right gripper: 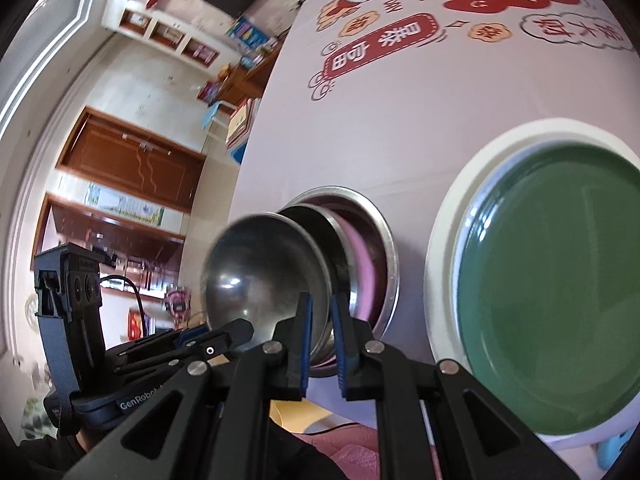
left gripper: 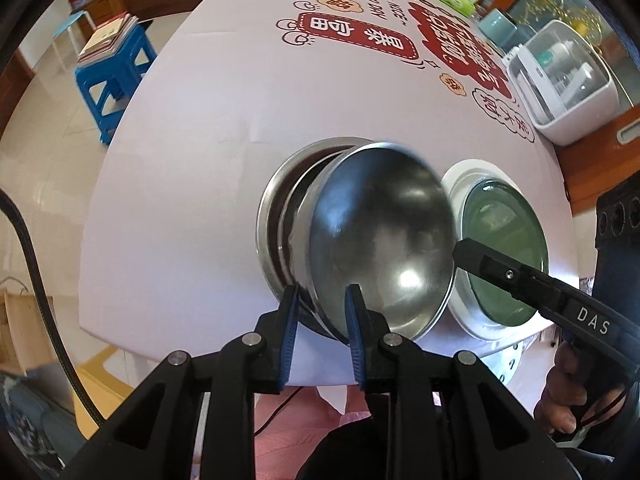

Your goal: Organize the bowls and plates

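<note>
The small steel bowl (left gripper: 380,240) is hanging tilted at frame centre, just above the nested steel bowls (left gripper: 280,216) on the counter (left gripper: 180,200), left of the green plate (left gripper: 504,248). The left hand-held gripper (left gripper: 320,316), nearly closed, is straddling its near rim; the right hand-held gripper (right gripper: 320,340), narrowly shut, is pinching the opposite rim, so lowering looks next.

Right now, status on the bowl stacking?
Right gripper shut on small round steel bowl; left gripper straddles its rim, grip unclear. Bowl tilted on steel bowl stack. Nothing blocking.
</note>
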Available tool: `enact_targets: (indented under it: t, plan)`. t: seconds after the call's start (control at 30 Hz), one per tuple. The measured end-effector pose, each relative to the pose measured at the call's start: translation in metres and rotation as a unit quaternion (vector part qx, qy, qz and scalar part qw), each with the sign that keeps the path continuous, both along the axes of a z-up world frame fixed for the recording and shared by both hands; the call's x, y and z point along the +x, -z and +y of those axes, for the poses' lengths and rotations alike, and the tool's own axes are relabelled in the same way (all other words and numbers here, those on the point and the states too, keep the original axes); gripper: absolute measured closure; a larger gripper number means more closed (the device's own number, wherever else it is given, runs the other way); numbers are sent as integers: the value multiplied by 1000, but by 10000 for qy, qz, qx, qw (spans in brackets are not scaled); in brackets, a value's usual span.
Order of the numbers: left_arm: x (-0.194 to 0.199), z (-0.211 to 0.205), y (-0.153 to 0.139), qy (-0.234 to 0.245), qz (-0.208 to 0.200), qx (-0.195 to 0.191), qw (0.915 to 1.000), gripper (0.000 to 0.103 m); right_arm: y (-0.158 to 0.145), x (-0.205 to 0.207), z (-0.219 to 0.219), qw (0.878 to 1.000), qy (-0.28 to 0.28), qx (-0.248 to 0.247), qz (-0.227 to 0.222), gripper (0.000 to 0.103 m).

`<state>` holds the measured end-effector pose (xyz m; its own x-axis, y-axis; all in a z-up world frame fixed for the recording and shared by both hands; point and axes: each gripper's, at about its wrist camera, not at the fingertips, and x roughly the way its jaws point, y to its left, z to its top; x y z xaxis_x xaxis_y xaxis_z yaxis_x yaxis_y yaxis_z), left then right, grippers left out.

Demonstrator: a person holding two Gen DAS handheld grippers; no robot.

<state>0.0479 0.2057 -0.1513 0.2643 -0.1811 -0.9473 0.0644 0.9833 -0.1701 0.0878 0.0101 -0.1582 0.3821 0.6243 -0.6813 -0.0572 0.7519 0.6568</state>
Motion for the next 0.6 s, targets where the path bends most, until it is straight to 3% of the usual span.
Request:
enact_targets:
  t: [0.4, 0.6]
  plan:
    - [-3, -1, -3, 399, -143, -135, 9990, 78, 2, -16, -6, 9984, 559, -46, 80, 93]
    - [-5, 4, -12, 432, -403, -253, 9979, 73, 8, -21, -8, 9969, 763, -1, 206, 93]
